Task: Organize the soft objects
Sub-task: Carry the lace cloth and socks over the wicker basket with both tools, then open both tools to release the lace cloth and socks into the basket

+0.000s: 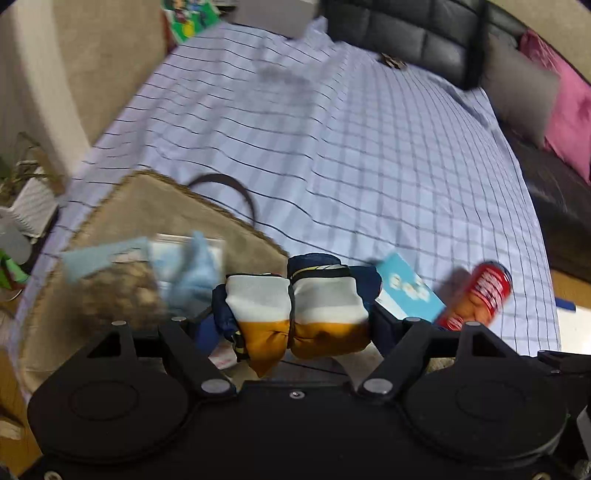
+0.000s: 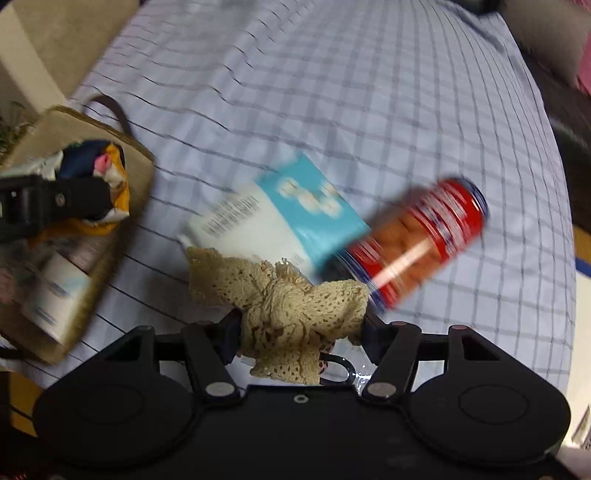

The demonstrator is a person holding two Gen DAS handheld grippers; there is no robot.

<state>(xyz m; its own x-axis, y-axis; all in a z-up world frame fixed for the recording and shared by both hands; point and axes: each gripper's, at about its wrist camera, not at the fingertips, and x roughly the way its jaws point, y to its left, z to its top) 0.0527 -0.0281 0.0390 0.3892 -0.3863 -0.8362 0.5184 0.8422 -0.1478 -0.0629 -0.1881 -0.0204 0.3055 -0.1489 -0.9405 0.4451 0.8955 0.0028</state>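
Note:
My left gripper [image 1: 295, 314] is shut on a folded soft bundle [image 1: 295, 317] of white, mustard and navy cloth, held just right of the woven basket [image 1: 147, 206]. The right wrist view shows the same bundle [image 2: 110, 173] over the basket [image 2: 136, 173], with the left gripper [image 2: 99, 201] around it. My right gripper [image 2: 299, 332] is shut on a beige crocheted lace cloth [image 2: 280, 295], bunched between the jaws above the bed. Light blue cloth [image 1: 192, 273] and a speckled brown item [image 1: 122, 291] lie in the basket.
A checked lilac sheet [image 1: 332, 147] covers the bed. On it lie a blue and white box [image 2: 295, 218] and a red snack can [image 2: 417, 240]. A black headboard [image 1: 406, 33] and grey and pink cushions [image 1: 524, 88] border the far side. A white fan [image 1: 33, 206] stands left.

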